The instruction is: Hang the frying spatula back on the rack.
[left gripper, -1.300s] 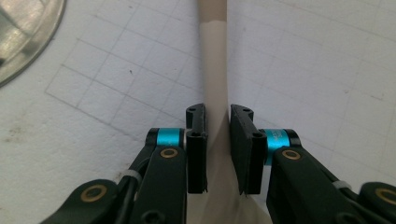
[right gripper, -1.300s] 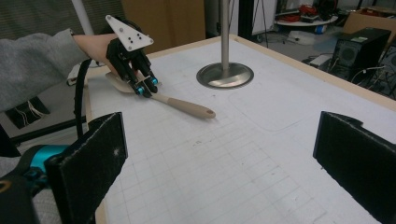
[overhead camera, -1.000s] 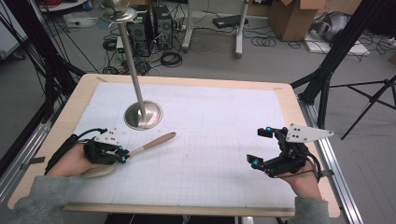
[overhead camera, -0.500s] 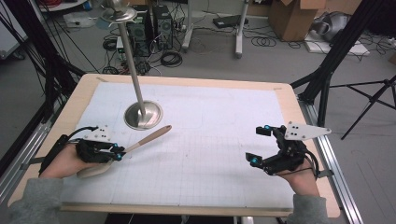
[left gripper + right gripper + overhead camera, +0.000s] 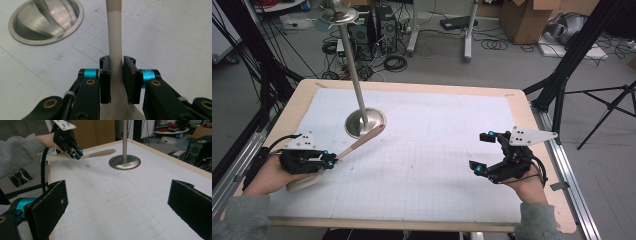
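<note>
the left gripper [image 5: 328, 161], at the lower left of the high view, has its jaws closed on a wooden spoon [image 5: 357, 146] that points toward the metal stand [image 5: 365, 122]. the right gripper [image 5: 482, 151], lower right, is wide open, holding nothing.
</note>
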Motion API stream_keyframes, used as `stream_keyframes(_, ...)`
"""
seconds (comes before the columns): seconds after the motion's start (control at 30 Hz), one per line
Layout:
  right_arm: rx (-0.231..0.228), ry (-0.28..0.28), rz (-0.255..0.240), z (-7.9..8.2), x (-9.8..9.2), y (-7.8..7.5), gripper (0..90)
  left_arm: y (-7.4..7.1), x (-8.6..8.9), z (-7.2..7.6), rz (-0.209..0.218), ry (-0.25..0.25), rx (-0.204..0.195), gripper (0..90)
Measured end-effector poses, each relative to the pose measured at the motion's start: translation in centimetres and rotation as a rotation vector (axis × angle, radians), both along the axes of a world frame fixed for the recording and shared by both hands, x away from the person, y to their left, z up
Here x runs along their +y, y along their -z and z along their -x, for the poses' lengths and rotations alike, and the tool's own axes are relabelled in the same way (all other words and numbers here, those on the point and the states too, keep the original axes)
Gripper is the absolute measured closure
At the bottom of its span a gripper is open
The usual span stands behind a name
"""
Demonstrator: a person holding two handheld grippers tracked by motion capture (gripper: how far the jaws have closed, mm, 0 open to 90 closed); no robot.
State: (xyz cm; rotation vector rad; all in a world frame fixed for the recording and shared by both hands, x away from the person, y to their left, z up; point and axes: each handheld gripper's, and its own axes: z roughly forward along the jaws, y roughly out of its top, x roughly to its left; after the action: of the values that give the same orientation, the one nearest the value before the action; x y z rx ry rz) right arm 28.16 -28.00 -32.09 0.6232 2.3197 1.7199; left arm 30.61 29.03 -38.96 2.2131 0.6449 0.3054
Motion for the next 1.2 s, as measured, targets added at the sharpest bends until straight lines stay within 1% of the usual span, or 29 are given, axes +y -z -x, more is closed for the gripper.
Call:
stream_keyframes(0.2, 0.003, -0.01, 0.003, -0.5, 0.4, 0.1, 1.8, -0.3, 0.5, 0.4, 0.003, -0.014, -0.011, 76.5)
stream_keyframes(0.27, 0.0, -0.014, 0.002, -0.6, 0.5, 0.1, 1.8, -0.4, 0.8, 0.6, 0.008, -0.03, -0.02, 76.4)
stream_keyframes(0.3, 0.0, -0.014, 0.002, -0.6, 0.5, 0.1, 1.8, -0.4, 0.8, 0.6, 0.008, -0.03, -0.02, 76.5)
stream_keyframes(0.33, 0.002, -0.019, 0.003, -0.8, 0.6, 0.1, 1.8, -0.4, 1.0, 0.7, 0.014, -0.039, -0.027, 76.4)
stream_keyframes(0.43, 0.004, -0.022, 0.003, -0.9, 0.8, 0.1, 1.8, -0.6, 1.2, 0.9, 0.02, -0.043, -0.027, 76.5)
stream_keyframes(0.47, 0.005, -0.025, 0.004, -1.0, 0.9, 0.1, 1.8, -0.7, 1.4, 1.0, 0.025, -0.052, -0.032, 76.5)
stream_keyframes(0.53, 0.005, -0.03, 0.006, -1.1, 1.0, 0.1, 1.8, -0.8, 1.5, 1.0, 0.024, -0.052, -0.034, 76.5)
stream_keyframes(0.73, 0.01, -0.036, 0.007, -1.3, 1.3, 0.2, 1.8, -1.0, 2.0, 1.3, 0.038, -0.069, -0.05, 76.4)
stream_keyframes(0.8, 0.011, -0.037, 0.008, -1.4, 1.3, 0.2, 1.8, -1.2, 2.2, 1.4, 0.054, -0.079, -0.058, 76.5)
stream_keyframes(0.87, 0.006, -0.036, 0.002, -1.4, 1.2, 0.2, 1.8, -1.3, 2.3, 1.4, 0.056, -0.078, -0.06, 76.5)
stream_keyframes(1.03, 0.012, -0.036, 0.001, -1.4, 1.1, 0.1, 1.8, -1.8, 2.7, 1.5, 0.082, -0.082, -0.073, 76.4)
stream_keyframes(1.07, 0.006, -0.039, 0.0, -1.4, 1.2, 0.1, 1.8, -1.9, 2.8, 1.5, 0.087, -0.086, -0.077, 76.5)
stream_keyframes(1.2, 0.012, -0.042, -0.002, -1.4, 1.2, 0.2, 1.8, -2.1, 3.1, 1.5, 0.092, -0.09, -0.086, 76.5)
